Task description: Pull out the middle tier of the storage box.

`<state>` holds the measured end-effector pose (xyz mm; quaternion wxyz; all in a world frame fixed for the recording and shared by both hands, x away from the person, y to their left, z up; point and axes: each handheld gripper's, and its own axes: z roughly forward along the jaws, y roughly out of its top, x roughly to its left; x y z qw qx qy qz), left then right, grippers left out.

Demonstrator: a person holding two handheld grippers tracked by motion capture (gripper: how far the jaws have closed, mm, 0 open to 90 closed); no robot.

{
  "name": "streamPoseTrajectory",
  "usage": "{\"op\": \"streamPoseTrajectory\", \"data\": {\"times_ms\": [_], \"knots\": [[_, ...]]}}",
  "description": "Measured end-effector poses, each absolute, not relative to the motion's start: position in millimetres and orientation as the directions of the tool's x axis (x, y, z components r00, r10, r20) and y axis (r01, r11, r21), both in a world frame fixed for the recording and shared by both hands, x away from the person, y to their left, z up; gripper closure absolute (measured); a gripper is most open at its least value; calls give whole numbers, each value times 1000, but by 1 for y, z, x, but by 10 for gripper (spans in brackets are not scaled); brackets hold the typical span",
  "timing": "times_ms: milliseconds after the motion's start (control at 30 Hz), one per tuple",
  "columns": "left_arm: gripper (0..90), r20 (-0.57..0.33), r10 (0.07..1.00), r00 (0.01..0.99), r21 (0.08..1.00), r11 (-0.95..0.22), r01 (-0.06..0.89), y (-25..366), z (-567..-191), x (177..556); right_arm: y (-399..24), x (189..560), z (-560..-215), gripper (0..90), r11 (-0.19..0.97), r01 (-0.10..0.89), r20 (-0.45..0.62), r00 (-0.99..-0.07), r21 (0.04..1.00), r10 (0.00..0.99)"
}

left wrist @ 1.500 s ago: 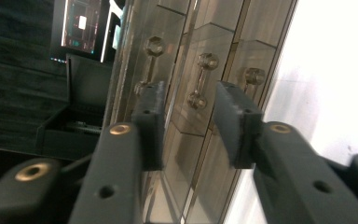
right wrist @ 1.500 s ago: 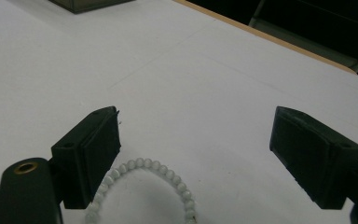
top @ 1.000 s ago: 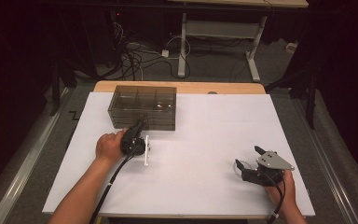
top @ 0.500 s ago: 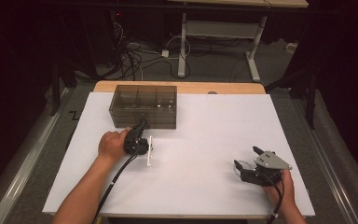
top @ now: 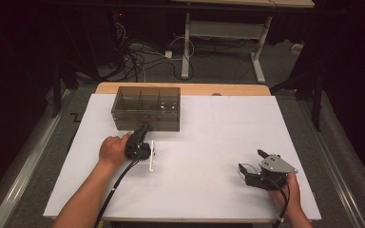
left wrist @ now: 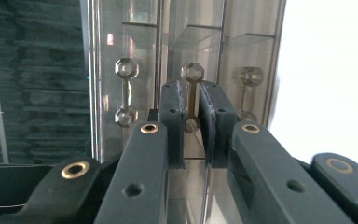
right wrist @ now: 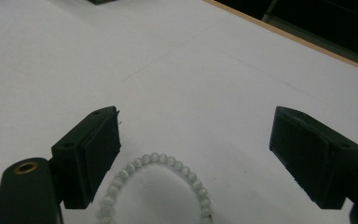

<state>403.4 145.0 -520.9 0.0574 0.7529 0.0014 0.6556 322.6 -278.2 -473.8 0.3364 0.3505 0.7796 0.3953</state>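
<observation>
Drawer handle (left wrist: 192, 95) pinched between left tool (left wrist: 192, 122) pads; bracelet (right wrist: 161, 186) lies between spread right tool (right wrist: 209, 154) pads.

Left tool (top: 141, 133): now sits further toward 12 o'clock than a second ago, its tip at the front wall of the smoky clear box (top: 146, 107).
Left jaws: have just been closing slightly, and stand around the box's middle handle (left wrist: 192, 97).
White strip (top: 152, 155): now lies at 5 o'clock of the left hand (top: 114, 149).
</observation>
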Motion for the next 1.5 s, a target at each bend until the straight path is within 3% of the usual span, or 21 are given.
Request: {"op": "streamPoseTrajectory", "data": {"times_ms": [567,1033,1167,1367,1500], "knots": [[786,977,113,178,128,-989,-73,147,-516,388,-278,322,-474,168,450,279,-251,-537,848,805],[771,863,382,331,425,-903,-63,167,-497,375,-279,321,-471,168,458,255,-263,-549,852,794],[783,777,487,400,545,-838,-39,172,-482,375,-280,320,-471,168,452,258,-257,-547,854,797],[875,643,610,464,681,-732,18,183,-462,380,-280,321,-471,168,452,258,-256,-549,854,796],[876,540,687,487,757,-649,77,193,-452,386,-279,321,-472,168,456,261,-256,-552,851,793]]}}
